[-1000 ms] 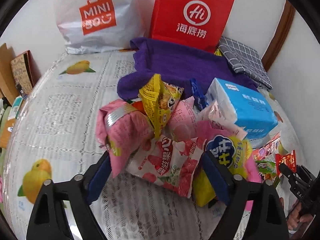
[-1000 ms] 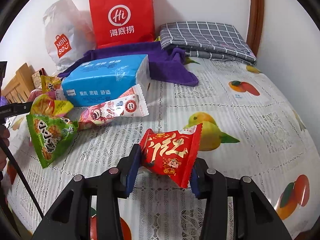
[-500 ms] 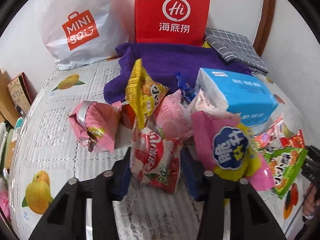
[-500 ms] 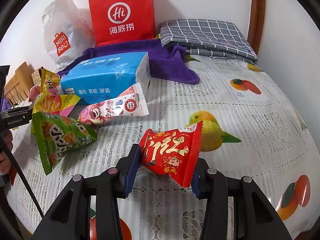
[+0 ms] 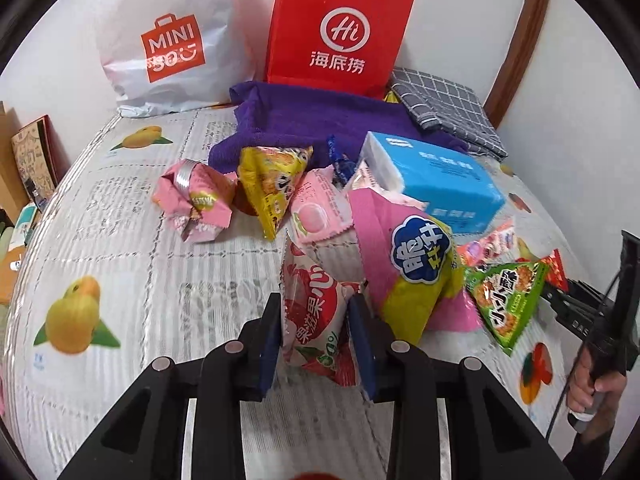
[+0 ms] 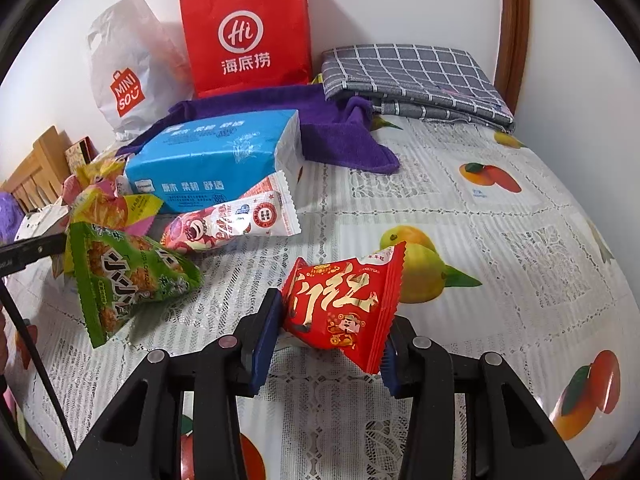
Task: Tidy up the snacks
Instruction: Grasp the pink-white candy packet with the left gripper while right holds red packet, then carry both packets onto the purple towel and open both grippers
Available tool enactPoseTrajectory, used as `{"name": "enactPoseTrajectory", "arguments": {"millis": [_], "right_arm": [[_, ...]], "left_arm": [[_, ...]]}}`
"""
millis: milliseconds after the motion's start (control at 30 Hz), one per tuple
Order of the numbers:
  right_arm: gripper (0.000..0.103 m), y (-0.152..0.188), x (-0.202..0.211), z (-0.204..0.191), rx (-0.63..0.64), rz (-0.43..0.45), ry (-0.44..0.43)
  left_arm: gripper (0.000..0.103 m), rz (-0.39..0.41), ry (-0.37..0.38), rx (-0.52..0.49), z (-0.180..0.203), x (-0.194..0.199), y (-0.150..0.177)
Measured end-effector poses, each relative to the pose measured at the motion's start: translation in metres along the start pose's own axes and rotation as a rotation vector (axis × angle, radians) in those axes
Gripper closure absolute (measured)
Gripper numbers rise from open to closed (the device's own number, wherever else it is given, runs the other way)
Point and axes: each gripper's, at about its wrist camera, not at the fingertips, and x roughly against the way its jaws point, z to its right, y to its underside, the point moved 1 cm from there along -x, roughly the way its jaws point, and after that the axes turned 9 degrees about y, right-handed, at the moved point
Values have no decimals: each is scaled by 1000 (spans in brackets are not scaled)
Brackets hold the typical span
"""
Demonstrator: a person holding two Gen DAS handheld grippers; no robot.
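1. L tool [image 5: 316, 340]: jaws have just been closing, now narrow and clamped on the strawberry pouch [image 5: 314, 320]. Pouch sits between both blue pads, top end sticking out fwd toward the blue tissue pack [image 5: 440, 180].
2. R tool [image 6: 326, 338]: medium gap, gripping the red packet [image 6: 346, 300]. Left pad is at the packet's left edge; right pad hidden behind its right edge. Packet tilted, on the near side of the tissue pack, well apart from it.
3. Landmark = blue tissue pack, lying on the surface [image 5: 120, 260] w/ fruit-print cover.
4. Count, left wrist view, snacks left of / in front of the tissue pack: 1 crumpled pink bag [image 5: 196, 200], 1 yellow bag [image 5: 272, 180], 1 pale pink peach pouch [image 5: 316, 212], 1 pink-yellow bag [image 5: 416, 276], 1 green bag [image 5: 506, 300], 1 long white-pink packet [image 5: 492, 242] just in front of the pack.
5. Behind the tissue pack: 1 purple towel [image 5: 320, 116], 1 red paper bag [image 5: 340, 28], 1 white plastic bag [image 5: 172, 40], 1 grey checked cloth [image 5: 444, 108].
6. Hard to make out: a small blue wrapper [image 5: 340, 160] left of the pack, mostly covered. Items at far left edge cut off, unreadable.
7. Person's hand [image 5: 592, 384] on the R tool's handle shows at right edge, partly cut off.
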Motion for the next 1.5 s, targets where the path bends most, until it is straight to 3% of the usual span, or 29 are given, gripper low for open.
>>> {"name": "enactPoseTrajectory", "arguments": {"millis": [367, 467, 633, 1100, 1500], "right_arm": [[64, -2, 32, -3, -43, 19, -8], [64, -5, 44, -5, -44, 32, -23], [64, -12, 63, -7, -54, 49, -44], [64, -45, 101, -24, -32, 106, -64], [64, -93, 119, -32, -22, 137, -92]], "left_arm": [[72, 16, 3, 6, 16, 33, 1], [79, 29, -32, 3, 14, 42, -3], [79, 54, -57, -8, 13, 59, -8], [79, 105, 67, -37, 47, 87, -39], [79, 99, 143, -77, 89, 72, -86]]}}
